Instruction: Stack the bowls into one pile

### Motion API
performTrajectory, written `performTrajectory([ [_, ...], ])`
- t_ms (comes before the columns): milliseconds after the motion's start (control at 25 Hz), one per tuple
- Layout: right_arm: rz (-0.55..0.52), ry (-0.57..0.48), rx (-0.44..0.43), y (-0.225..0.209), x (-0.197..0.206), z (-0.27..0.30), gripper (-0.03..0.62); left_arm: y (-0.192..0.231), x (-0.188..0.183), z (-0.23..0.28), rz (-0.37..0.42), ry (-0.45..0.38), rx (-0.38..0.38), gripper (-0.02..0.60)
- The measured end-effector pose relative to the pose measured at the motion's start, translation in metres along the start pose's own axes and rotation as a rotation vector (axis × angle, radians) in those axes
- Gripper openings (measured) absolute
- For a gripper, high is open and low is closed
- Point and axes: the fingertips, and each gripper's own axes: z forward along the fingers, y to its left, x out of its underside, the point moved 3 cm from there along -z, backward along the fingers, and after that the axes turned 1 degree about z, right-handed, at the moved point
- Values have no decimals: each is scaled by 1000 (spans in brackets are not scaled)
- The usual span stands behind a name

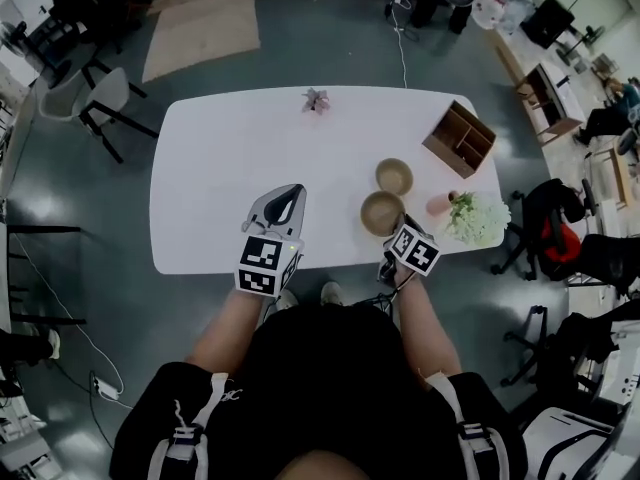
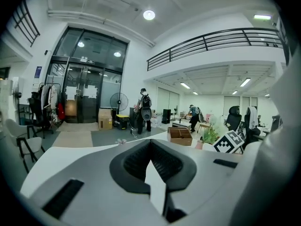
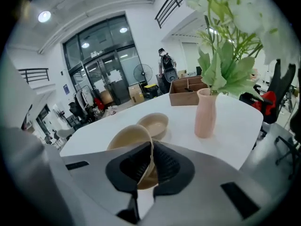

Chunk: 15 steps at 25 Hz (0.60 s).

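Here the right gripper is clamped on the near rim of the held bowl, a shallow tan one. Its jaws stand only a sliver apart. The thin wall of the bowl runs between the two black ribbed pads, one pressing on the inside and one on the outside. In the head view this gripper reaches in from the near edge of the white table, and the held bowl lies close to that edge on the person's right. Whether its base rests on the tabletop or hangs just clear of it cannot be told.

The second bowl, of the same tan colour, stands upright on the table just beyond the held one. In the right gripper view the held bowl's far rim overlaps the second bowl. The two are side by side, not stacked.

The left gripper carries nothing. Its jaws are closed on each other, the pads meeting along one seam with no gap between them. In the head view it is over bare tabletop, left of both bowls and touching neither.

A pink vase of white flowers stands just right of the bowls, and a wooden organizer sits farther back.
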Motion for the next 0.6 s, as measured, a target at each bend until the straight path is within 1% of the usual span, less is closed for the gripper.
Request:
performTrajectory([
  [200,-8,15,36,-8,11,8,30,-2,1,1,3,5,-1,12],
  [280,-42,6,59,-10,13,11,31,-2,2,-1,4,6,-6,12],
  [360,-103,-11,71,-10,14,14,32,-1,4,-2,4,9,-10,12],
  [480,-189,-58,40,-3,16,18,127,0,5,-5,4,12,-13,12],
  [520,-214,-83,34,-1,14,16,147,0,4,-6,4,11,-15,12],
  [600,-270,-151,37,6,5,8,147,1,2,-7,5,8,-19,12],
])
